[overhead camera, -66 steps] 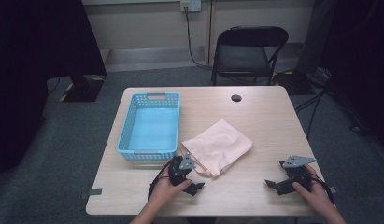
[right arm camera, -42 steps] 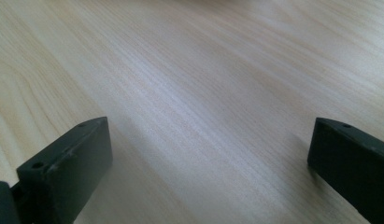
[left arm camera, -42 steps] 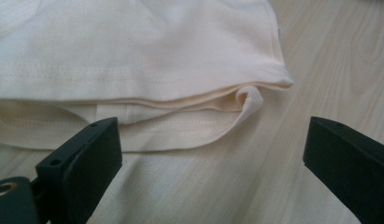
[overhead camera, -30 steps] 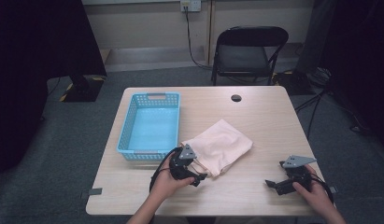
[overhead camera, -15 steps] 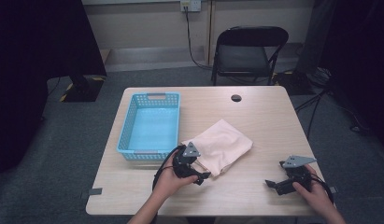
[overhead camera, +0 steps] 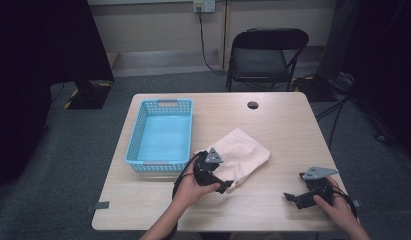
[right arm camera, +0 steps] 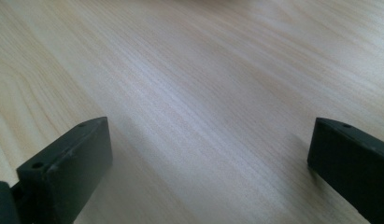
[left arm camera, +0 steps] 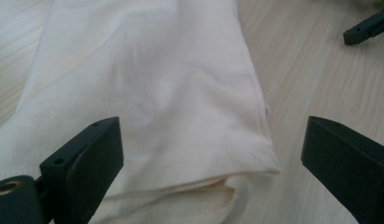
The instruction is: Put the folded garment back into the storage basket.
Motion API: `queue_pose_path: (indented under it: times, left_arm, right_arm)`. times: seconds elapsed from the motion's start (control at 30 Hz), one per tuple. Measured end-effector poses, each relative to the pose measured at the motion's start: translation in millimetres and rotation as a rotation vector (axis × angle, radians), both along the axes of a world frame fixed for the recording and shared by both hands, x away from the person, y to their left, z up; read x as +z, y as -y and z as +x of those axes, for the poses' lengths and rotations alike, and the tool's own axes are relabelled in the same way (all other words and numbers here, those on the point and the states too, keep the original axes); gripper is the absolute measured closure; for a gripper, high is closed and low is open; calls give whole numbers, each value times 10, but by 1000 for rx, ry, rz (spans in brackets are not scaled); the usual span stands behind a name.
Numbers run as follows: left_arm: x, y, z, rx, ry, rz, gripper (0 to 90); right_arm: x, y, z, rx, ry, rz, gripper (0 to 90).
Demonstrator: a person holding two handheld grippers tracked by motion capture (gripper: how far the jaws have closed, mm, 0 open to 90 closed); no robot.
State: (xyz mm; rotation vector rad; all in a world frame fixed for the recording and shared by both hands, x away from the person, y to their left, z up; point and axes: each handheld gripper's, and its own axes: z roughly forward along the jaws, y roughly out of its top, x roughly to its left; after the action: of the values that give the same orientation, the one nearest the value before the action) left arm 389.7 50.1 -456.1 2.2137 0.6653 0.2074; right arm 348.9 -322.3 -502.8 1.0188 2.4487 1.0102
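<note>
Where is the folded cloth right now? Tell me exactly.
In the high view the folded cream cloth lies mid-table, just right of the blue basket, with the open left gripper at its near corner.

Table point(overhead camera: 273, 125) evenly lit, surroundings dark; close views soft, perhaps slightly blurred.

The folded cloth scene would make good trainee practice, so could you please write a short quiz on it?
1. True or false: the left gripper has its jaws wide open around a corner of the folded cream cloth.
2. What lies under the right gripper? A) blue basket B) bare wooden table C) cloth
3. Fill in: the blue basket lies to the ___ of the cloth in the high view.

Key: 1 true; 2 B, the wooden table; 3 left.
</note>
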Motion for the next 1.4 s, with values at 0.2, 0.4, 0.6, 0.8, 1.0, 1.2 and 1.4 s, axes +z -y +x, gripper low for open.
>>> queue_pose_path:
  times: [0.2,0.4,0.6,0.8,1.0,1.2,1.4]
  left_arm:
    - [7,95,81,14,2,-5,52]
    - [-12,148,155,31,1,-3,55]
    - [-29,155,221,51,0,-2,56]
    - [-45,195,268,62,6,8,56]
    - [-79,242,315,69,9,17,56]
    - [-113,271,374,91,10,20,56]
    - [-122,314,426,99,10,24,55]
  right_arm:
    - [0,0,0,0,0,0,0]
    - [0,0,0,0,0,0,0]
    - [0,0,0,0,0,0,0]
    - [0,0,0,0,0,0,0]
    - [0,0,0,0,0,0,0]
    - [0,0,0,0,0,0,0]
    - [0,0,0,0,0,0,0]
